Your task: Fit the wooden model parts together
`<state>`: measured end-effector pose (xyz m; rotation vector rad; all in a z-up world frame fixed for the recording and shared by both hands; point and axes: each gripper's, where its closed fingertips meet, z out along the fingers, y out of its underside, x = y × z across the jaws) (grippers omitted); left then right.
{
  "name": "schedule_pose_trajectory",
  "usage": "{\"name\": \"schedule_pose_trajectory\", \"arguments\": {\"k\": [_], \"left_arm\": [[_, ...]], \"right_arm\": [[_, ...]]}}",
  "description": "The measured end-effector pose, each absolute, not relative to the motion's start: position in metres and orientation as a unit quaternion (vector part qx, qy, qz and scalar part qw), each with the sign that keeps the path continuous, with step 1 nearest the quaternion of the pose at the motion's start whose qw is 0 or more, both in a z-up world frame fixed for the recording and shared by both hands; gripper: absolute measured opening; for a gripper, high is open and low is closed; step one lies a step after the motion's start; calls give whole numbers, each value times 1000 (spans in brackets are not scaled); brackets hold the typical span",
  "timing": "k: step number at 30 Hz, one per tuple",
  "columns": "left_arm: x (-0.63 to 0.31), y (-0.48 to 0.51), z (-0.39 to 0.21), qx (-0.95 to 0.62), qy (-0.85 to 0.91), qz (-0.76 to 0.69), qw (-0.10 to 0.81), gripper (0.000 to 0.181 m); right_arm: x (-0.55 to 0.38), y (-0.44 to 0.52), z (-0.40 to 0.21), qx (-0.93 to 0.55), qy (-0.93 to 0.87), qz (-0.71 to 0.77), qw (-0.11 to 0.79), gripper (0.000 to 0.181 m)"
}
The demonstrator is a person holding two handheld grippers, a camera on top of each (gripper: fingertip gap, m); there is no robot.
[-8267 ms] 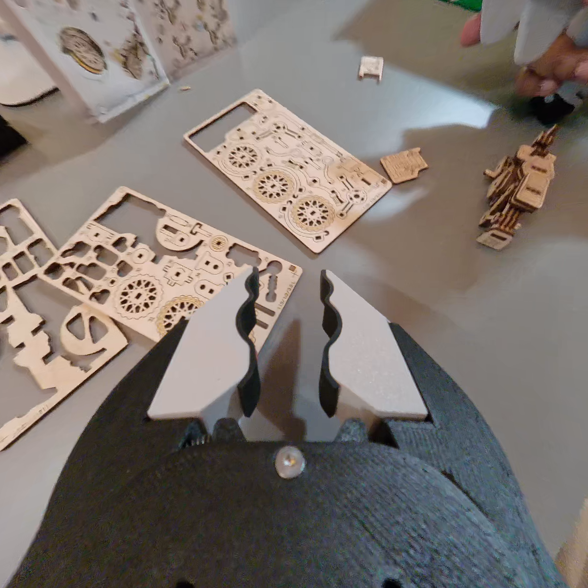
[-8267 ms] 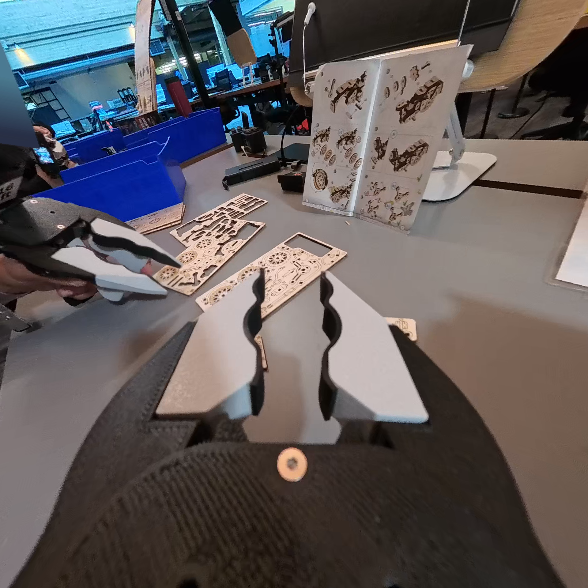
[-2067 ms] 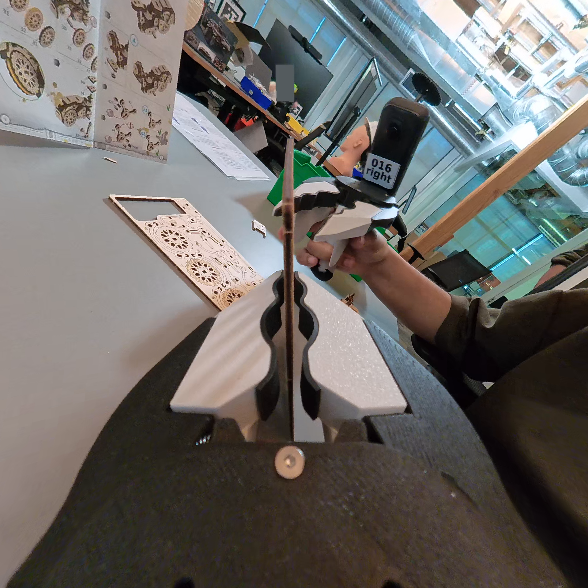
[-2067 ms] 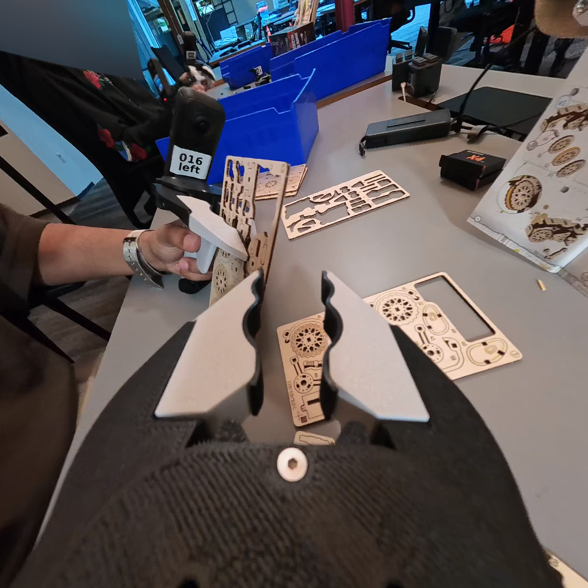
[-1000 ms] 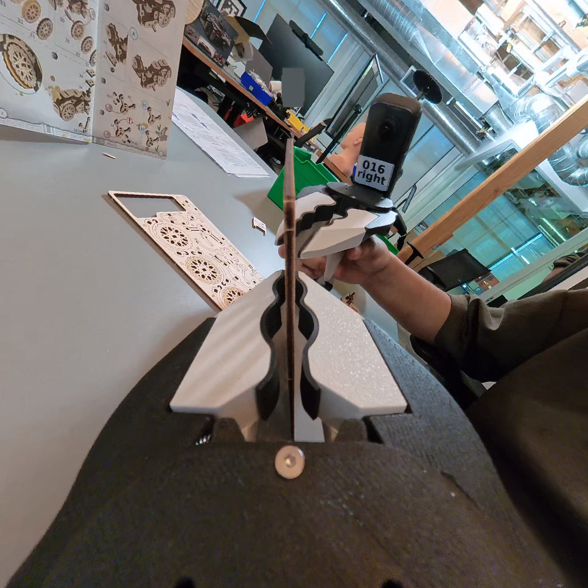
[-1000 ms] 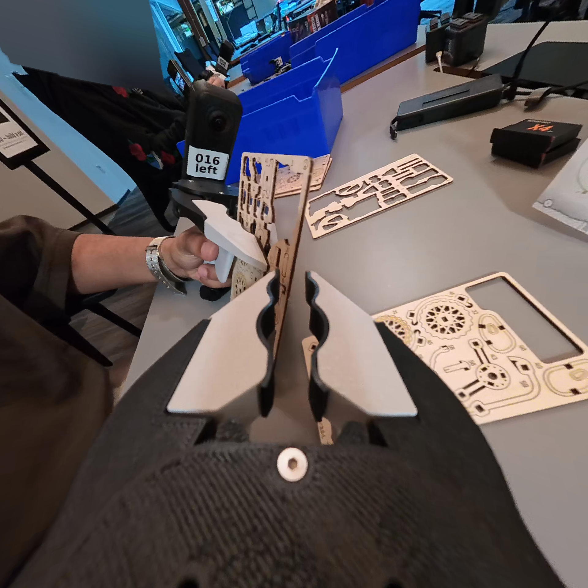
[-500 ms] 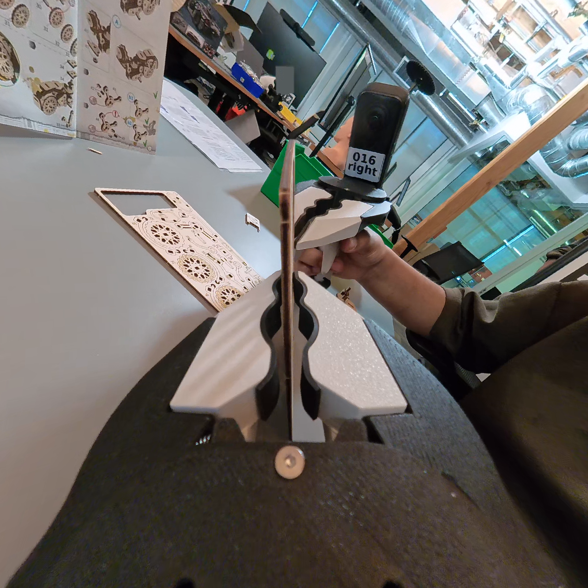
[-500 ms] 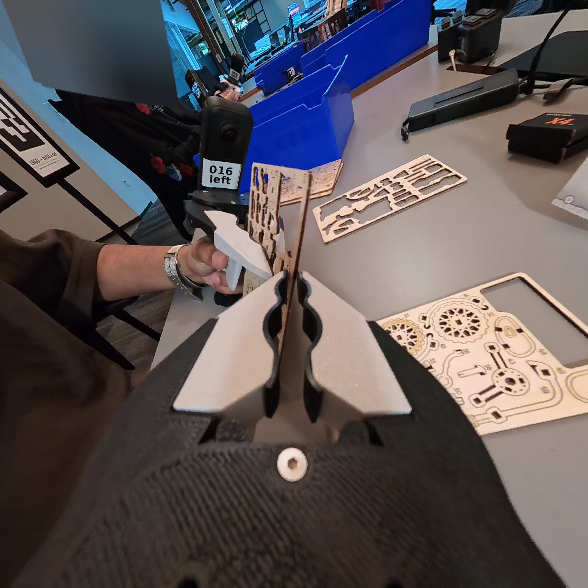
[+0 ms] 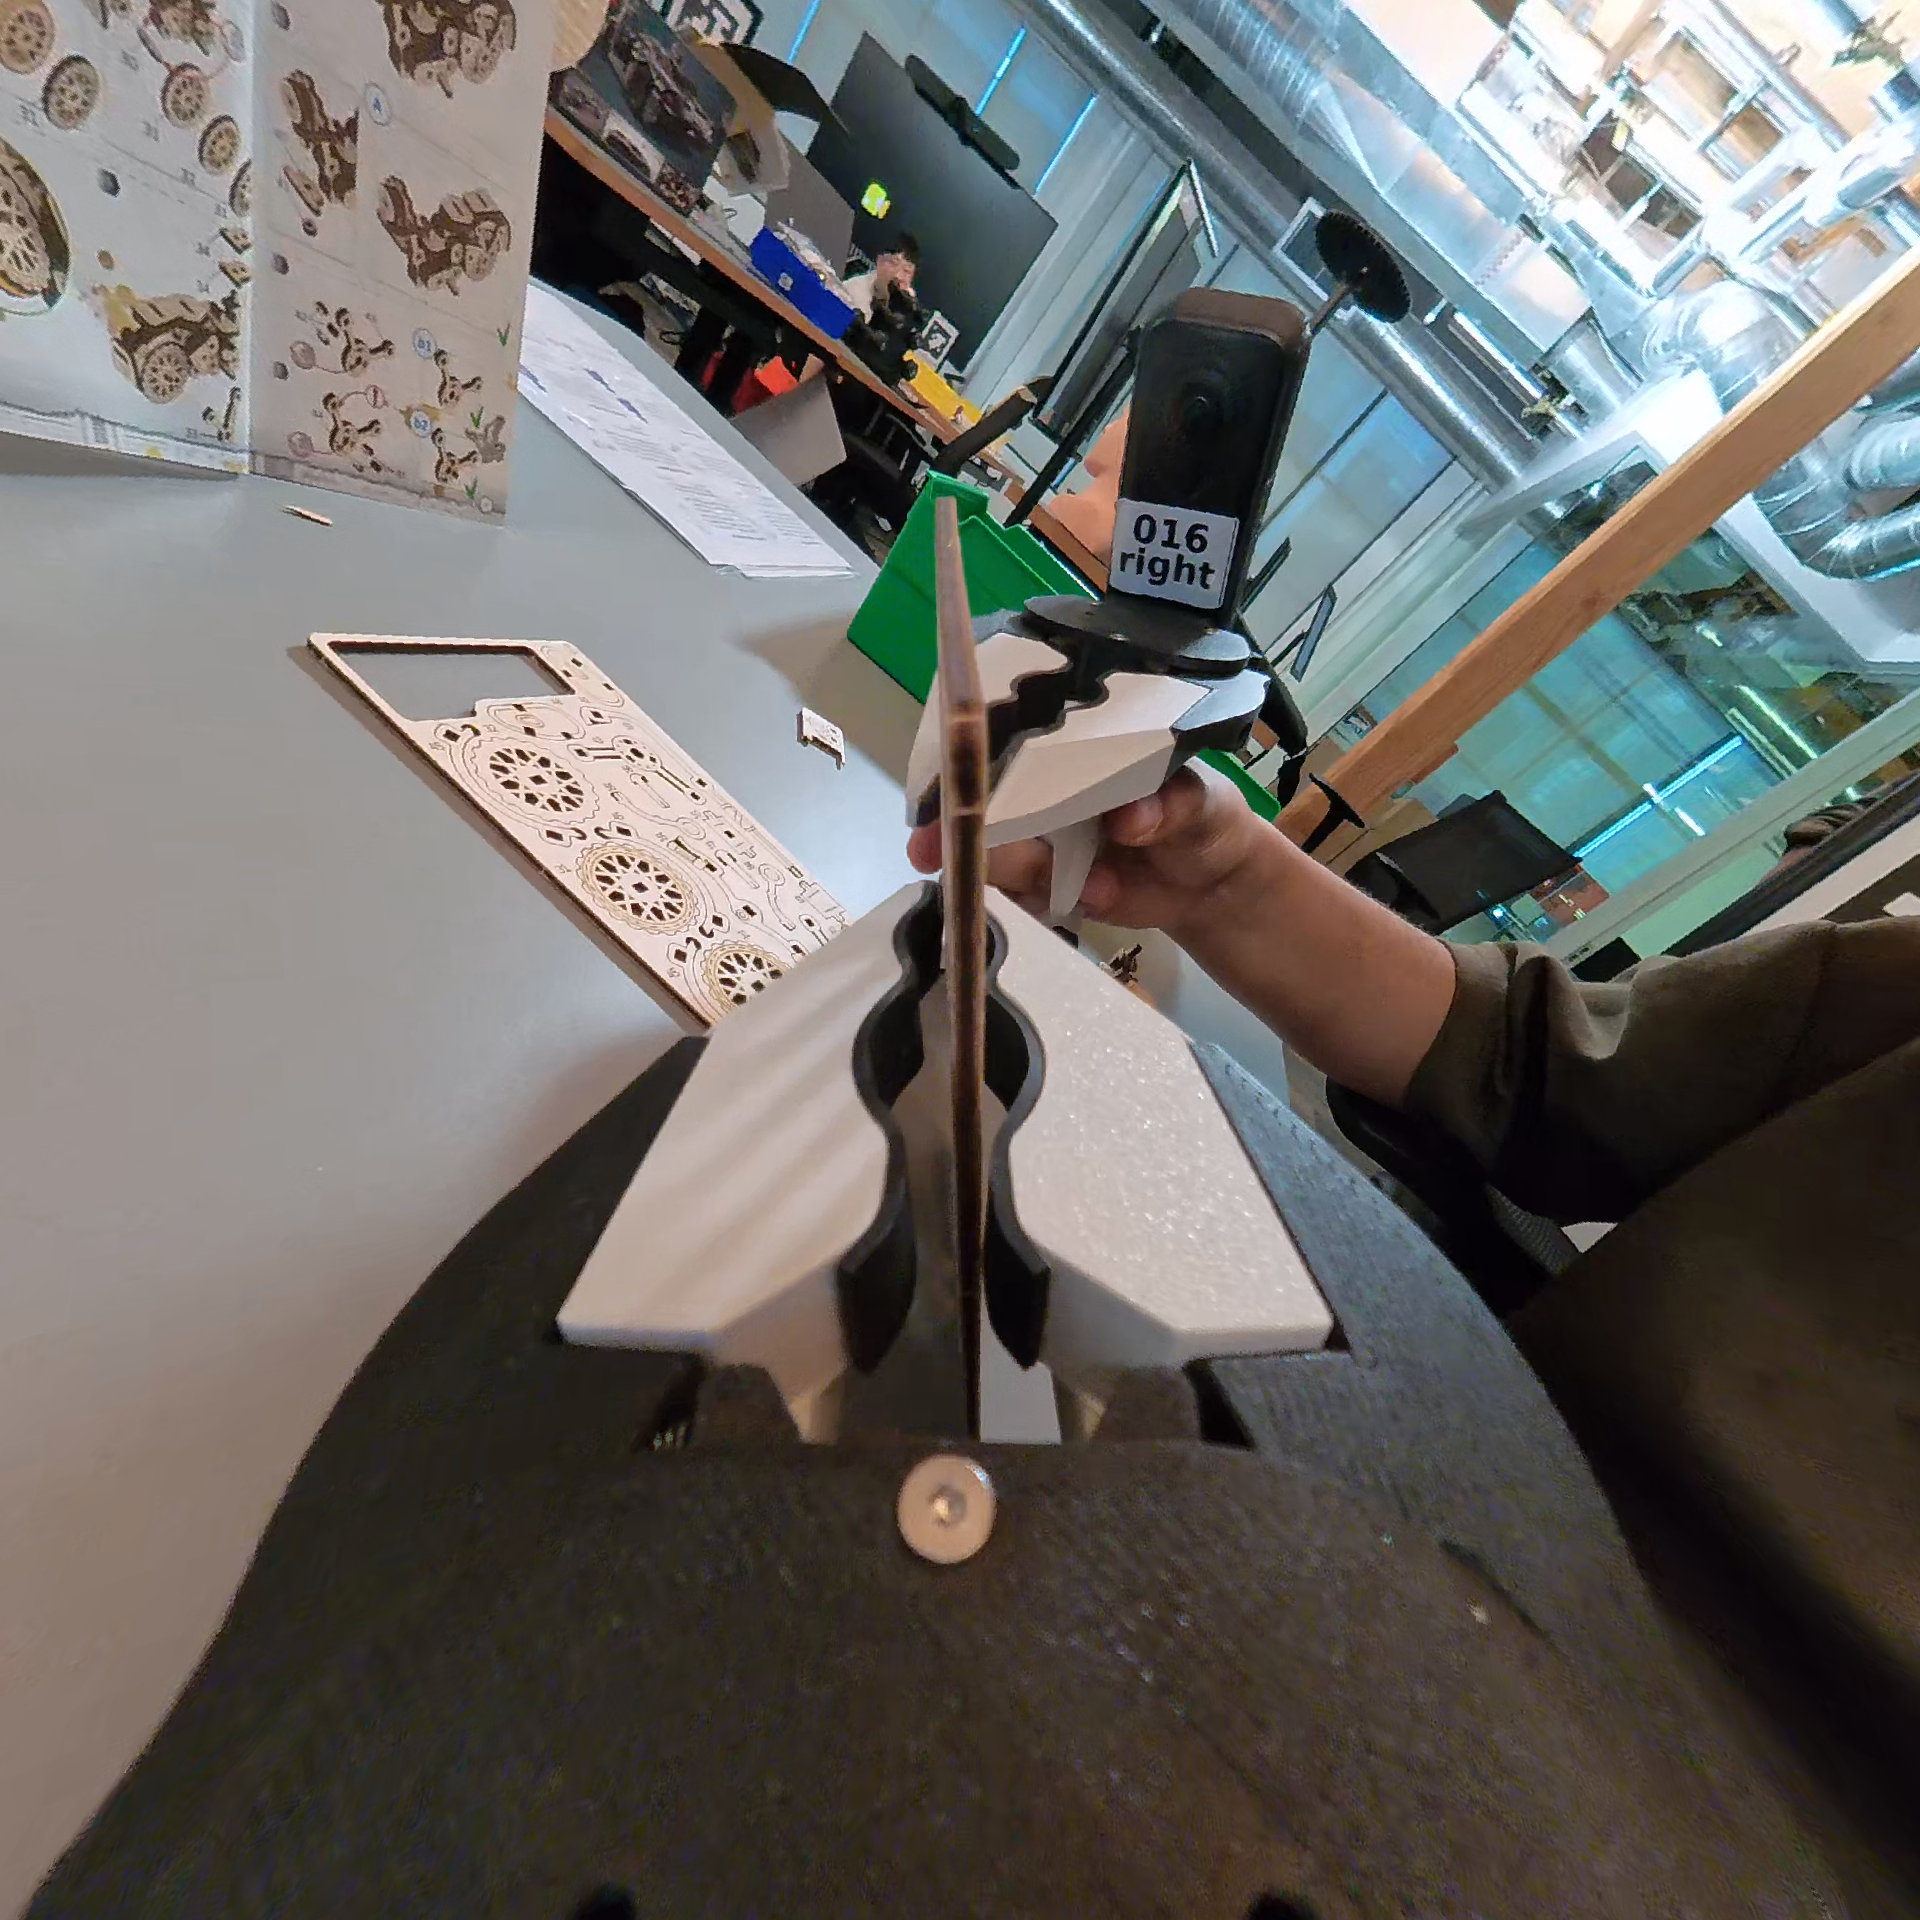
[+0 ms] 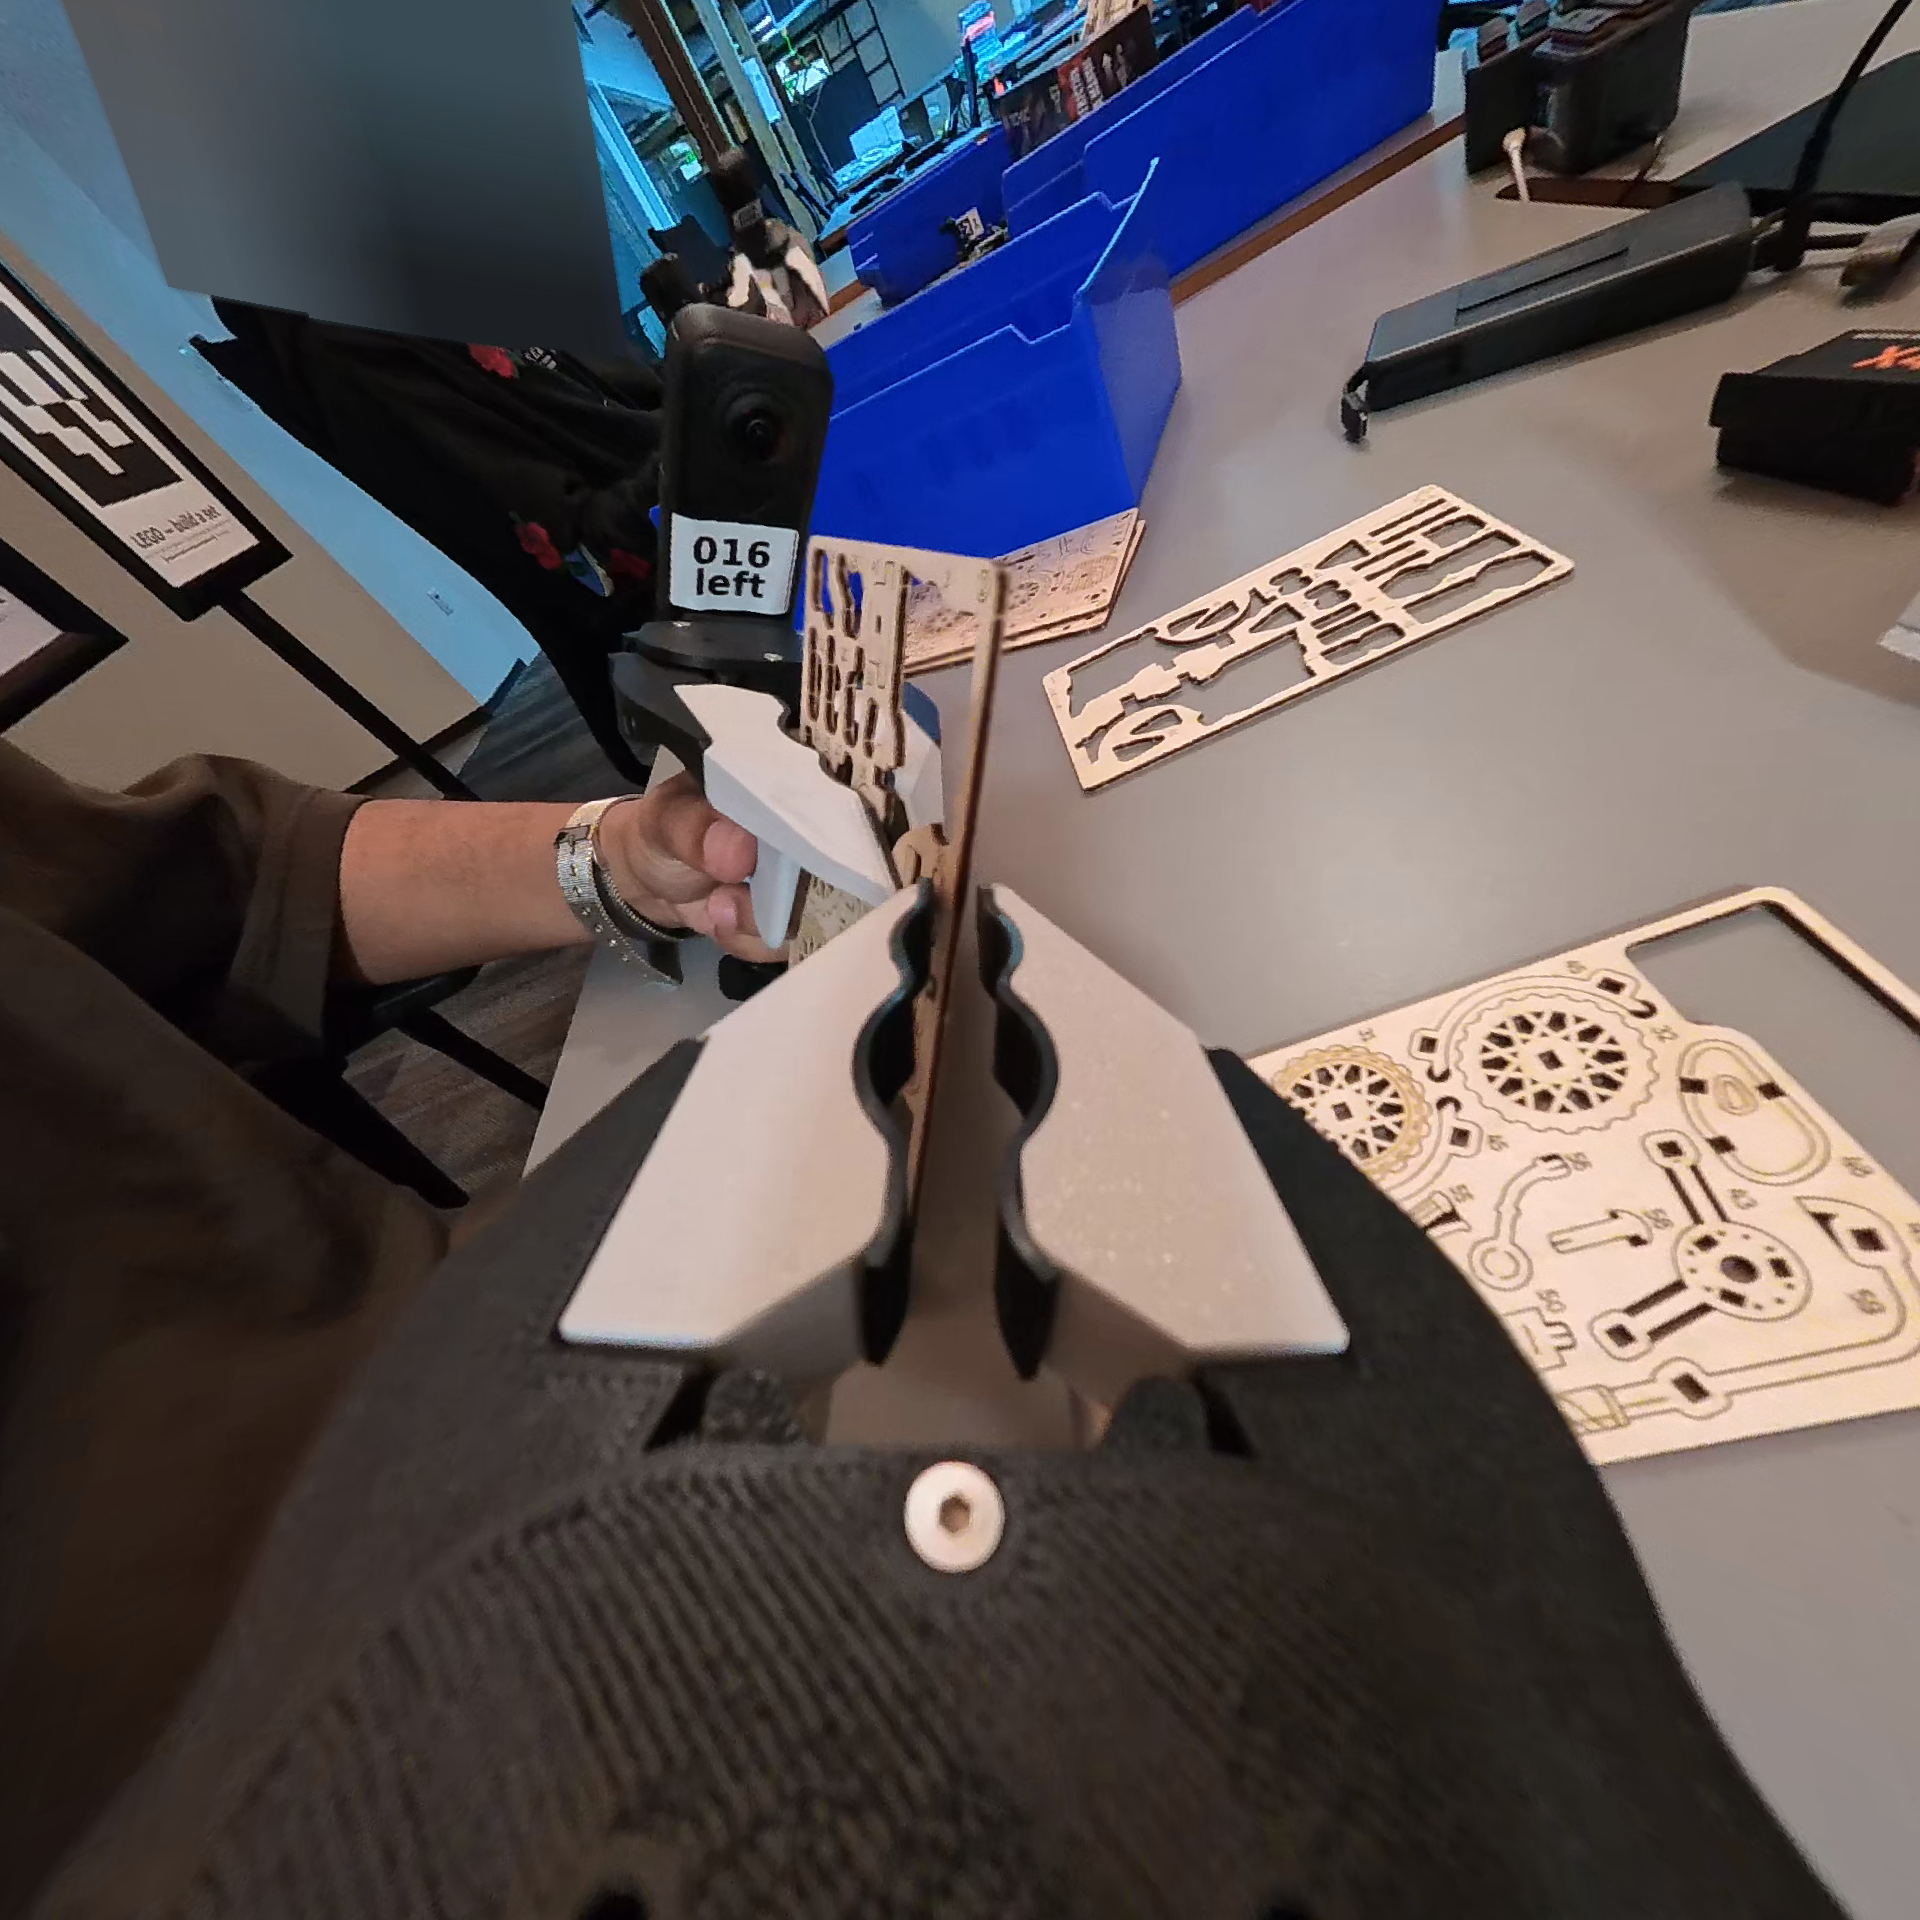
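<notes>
A thin wooden parts sheet [image 9: 957,665] is held upright above the grey table [image 9: 208,935], edge-on to both cameras. My left gripper [image 9: 952,914] is shut on one edge of it. My right gripper [image 10: 951,904] is shut on the opposite edge, and the sheet [image 10: 983,707] rises between its fingers. In the left wrist view the right gripper [image 9: 1029,748] shows beyond the sheet. In the right wrist view the left gripper [image 10: 821,800] shows clamped on the sheet's cut-out part.
A parts sheet with gear wheels [image 9: 603,821] lies flat on the table and also shows in the right wrist view [image 10: 1621,1174]. A punched-out sheet [image 10: 1299,644], blue bins [image 10: 997,426], black boxes [image 10: 1808,416], an instruction leaflet [image 9: 260,239], a small loose piece [image 9: 821,727] and a green bin [image 9: 925,603] surround them. Both grippers' tips are close together, under 4 cm apart.
My right gripper moved in around the sheet's free edge and closed on it. My left gripper kept its hold and tilted slightly.
</notes>
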<state>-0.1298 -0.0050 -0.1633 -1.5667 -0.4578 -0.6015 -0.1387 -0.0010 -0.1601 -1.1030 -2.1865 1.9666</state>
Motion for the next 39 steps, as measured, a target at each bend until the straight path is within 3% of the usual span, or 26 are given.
{"name": "schedule_pose_trajectory", "arguments": {"k": [39], "left_arm": [[-130, -1, -167, -699, -205, -256, 635, 0]], "right_arm": [[-137, 4, -167, -347, -732, 587, 22, 7]]}}
